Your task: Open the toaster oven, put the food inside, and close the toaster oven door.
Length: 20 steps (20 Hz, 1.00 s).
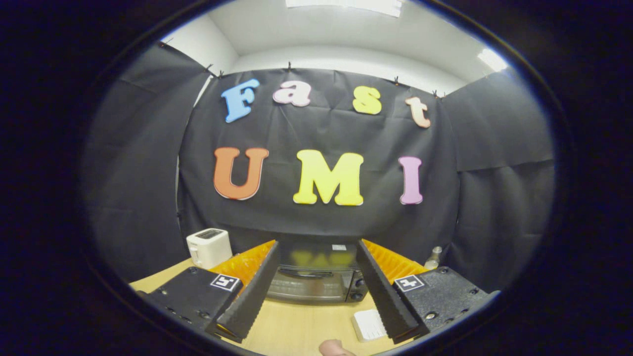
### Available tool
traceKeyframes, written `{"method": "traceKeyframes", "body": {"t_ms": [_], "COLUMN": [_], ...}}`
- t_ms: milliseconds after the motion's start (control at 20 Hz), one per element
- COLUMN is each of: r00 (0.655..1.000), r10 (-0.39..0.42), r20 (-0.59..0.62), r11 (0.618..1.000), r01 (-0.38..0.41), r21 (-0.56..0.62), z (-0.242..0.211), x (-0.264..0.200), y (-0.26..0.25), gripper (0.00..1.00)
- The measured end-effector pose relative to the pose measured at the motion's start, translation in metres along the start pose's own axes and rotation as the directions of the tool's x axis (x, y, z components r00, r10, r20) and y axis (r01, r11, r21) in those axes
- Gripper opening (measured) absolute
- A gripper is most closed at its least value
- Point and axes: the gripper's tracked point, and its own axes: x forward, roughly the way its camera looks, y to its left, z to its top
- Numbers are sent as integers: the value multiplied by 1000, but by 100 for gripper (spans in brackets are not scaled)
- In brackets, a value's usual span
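With its fingers spread wide and holding nothing, the gripper hovered over the wooden table, food nearest, facing the closed toaster oven beyond; a level approach to its door handle looked wisest.

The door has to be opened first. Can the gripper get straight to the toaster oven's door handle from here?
Probably yes: the gripper is open, and the toaster oven sits beyond its fingers, door shut, with bare table between.
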Motion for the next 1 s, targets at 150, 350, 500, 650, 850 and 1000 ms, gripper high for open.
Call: {"method": "traceKeyframes", "body": {"t_ms": [150, 350, 500, 650, 850, 1000], "r00": [998, 998, 998, 997, 996, 996], "r10": [22, 21, 17, 9, 18, 21], "r20": [50, 62, 54, 71, 88, 90], "r11": [999, 994, 994, 998, 999, 999], "r01": [-25, -27, -23, -13, -21, -24], "r21": [41, 104, 109, 60, 27, 27], "z": [28, 44, 37, 35, 38, 38], "x": [-38, -78, -102, -119, -130, -133], "y": [-8, -22, -29, -34, -27, -26], "gripper": [98, 98, 98, 98, 99, 99]}}
